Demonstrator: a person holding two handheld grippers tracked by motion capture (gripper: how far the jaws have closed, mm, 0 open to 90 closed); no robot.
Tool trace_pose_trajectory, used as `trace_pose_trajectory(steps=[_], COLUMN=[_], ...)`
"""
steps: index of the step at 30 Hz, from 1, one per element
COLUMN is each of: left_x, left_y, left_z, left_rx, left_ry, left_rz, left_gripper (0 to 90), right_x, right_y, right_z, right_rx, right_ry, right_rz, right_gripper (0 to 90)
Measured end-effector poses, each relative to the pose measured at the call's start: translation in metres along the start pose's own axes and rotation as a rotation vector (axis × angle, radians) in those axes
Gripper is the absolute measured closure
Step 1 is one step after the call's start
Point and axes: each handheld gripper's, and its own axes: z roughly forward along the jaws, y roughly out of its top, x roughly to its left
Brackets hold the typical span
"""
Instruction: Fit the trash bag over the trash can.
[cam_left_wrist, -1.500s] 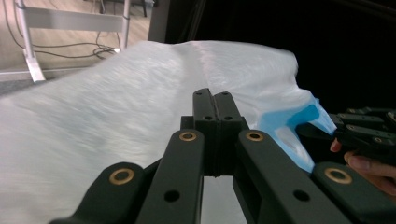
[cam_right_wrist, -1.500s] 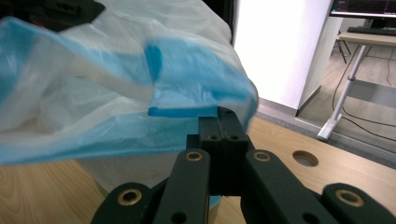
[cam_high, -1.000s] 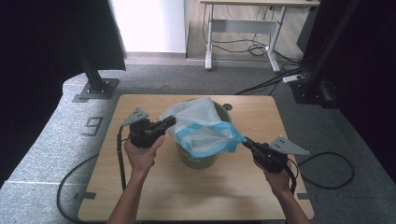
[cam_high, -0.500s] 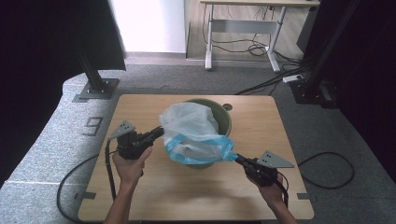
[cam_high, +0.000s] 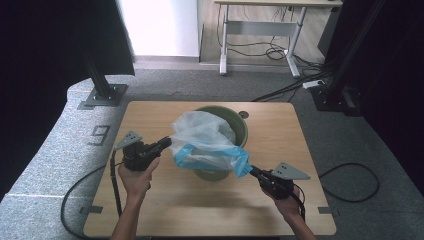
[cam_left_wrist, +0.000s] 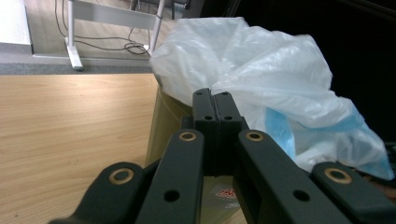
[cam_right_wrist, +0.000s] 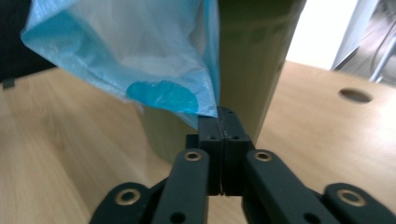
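**High view: bag stretched between two grippers over the bin**

High view, from above the near edge: a translucent plastic bag with a blue band along its mouth hangs over an olive-green bin standing upright near the middle of the wooden tabletop; bag body bunched over the bin's opening and its near side; far rim of the bin uncovered.

Left gripper: held in the person's left hand, pointing toward the bin from the left; fingers together, clamped on the bag's left edge.

Right gripper: held low at the near right of the bin; fingers meet the blue corner of the bag; its jaws have just been opening slightly, yet the plastic is between them and the bag corner is drawn taut toward them.

Left gripper view: fingers pressed flat against each other with white film rising from between them; bin wall just behind.

Right gripper view: fingers closed side by side, blue plastic pinched at their tips; bin wall just beyond; round hole in the tabletop off to the right.

Cables trail from both grippers across the tabletop to the grey floor.
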Motion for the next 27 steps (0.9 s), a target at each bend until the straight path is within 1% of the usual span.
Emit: trace_pose_trajectory(steps=[2,4,7,8,11,14,17,19,20,24,27], left_x=[0.0,-0.001,0.0,0.0,0.0,-0.001,-0.002,-0.003,-0.003,-0.001,0.001], left_y=[0.001,0.001,0.0,0.0,0.0,0.0,0.001,0.0,0.0,0.001,0.001], left_z=[0.0,0.0,0.001,0.001,0.002,0.003,0.005,0.005,0.004,0.002,0.0], left_rx=[-0.003,-0.004,-0.001,-0.001,0.0,0.002,0.006,0.006,0.007,0.005,0.001], left_ry=[-0.003,-0.002,0.002,0.003,0.003,0.001,0.0,-0.001,-0.001,-0.001,-0.003], left_rz=[0.001,0.004,0.004,0.003,0.0,0.002,0.004,0.006,0.008,0.006,0.001], left_gripper=[89.9,89.9,89.9,89.9,89.9,89.9,89.9,89.9,89.9,89.9,89.9], right_x=[-0.002,-0.006,-0.012,-0.017,-0.025,-0.027,-0.027,-0.027,-0.024,-0.008,-0.002], right_y=[0.003,0.007,0.011,0.014,0.023,0.033,0.047,0.054,0.056,0.056,0.053], right_z=[-0.007,-0.016,-0.029,-0.033,-0.038,-0.033,-0.02,-0.012,-0.009,-0.002,-0.002], right_rx=[-0.036,-0.066,-0.089,-0.098,-0.116,-0.117,-0.115,-0.124,-0.127,-0.118,-0.111], right_ry=[-0.029,-0.046,-0.08,-0.092,-0.104,-0.086,-0.063,-0.053,-0.039,0.001,0.009], right_rz=[0.004,0.016,0.021,0.027,0.041,0.03,0.017,0.035,0.037,0.009,-0.001], right_gripper=[71.7,68.5,65.3,64.2,63.2,60.9,58.9,58.6,58.4,57.5,56.8])
